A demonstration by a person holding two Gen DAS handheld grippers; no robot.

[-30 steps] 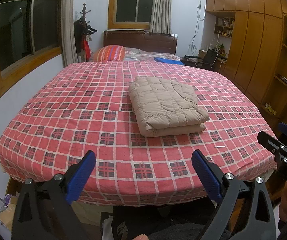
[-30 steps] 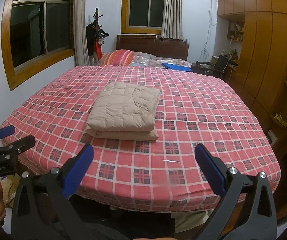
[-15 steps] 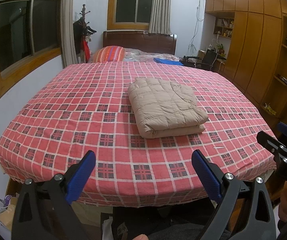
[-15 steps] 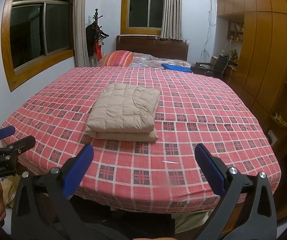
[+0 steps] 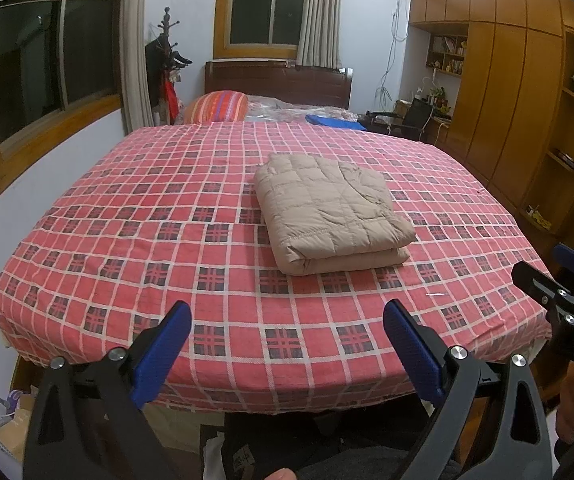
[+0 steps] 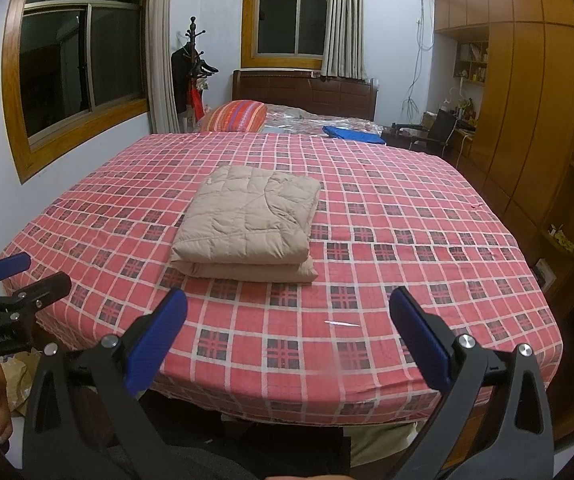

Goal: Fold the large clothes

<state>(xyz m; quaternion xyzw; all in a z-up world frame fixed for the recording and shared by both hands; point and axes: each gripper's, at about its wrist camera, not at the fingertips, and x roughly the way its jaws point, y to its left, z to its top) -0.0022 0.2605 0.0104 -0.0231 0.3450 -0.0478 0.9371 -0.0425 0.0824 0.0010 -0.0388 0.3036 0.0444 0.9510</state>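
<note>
The left gripper (image 5: 287, 344) is being held with its blue-padded jaws spread wide, nothing between them, over the near edge of the bed (image 5: 127, 240). The right gripper (image 6: 287, 336) is likewise being held agape and empty above the same edge; in the left wrist view it is being seen at about 3 o'clock (image 5: 559, 276), well apart from the garment. A fingertip (image 6: 1, 408) is being glimpsed at 8 o'clock in the right wrist view. The folded beige quilted garment (image 5: 331, 208) is lying flat on the red checked bedspread (image 6: 407, 240), toward 12 o'clock from the grippers, untouched by either, its stacked layers being shown at the near side (image 6: 247, 220). Farther toward 12 o'clock, a striped pillow (image 5: 217, 107) and a blue cloth (image 5: 333, 123) are lying before the dark headboard (image 5: 279, 82).
</note>
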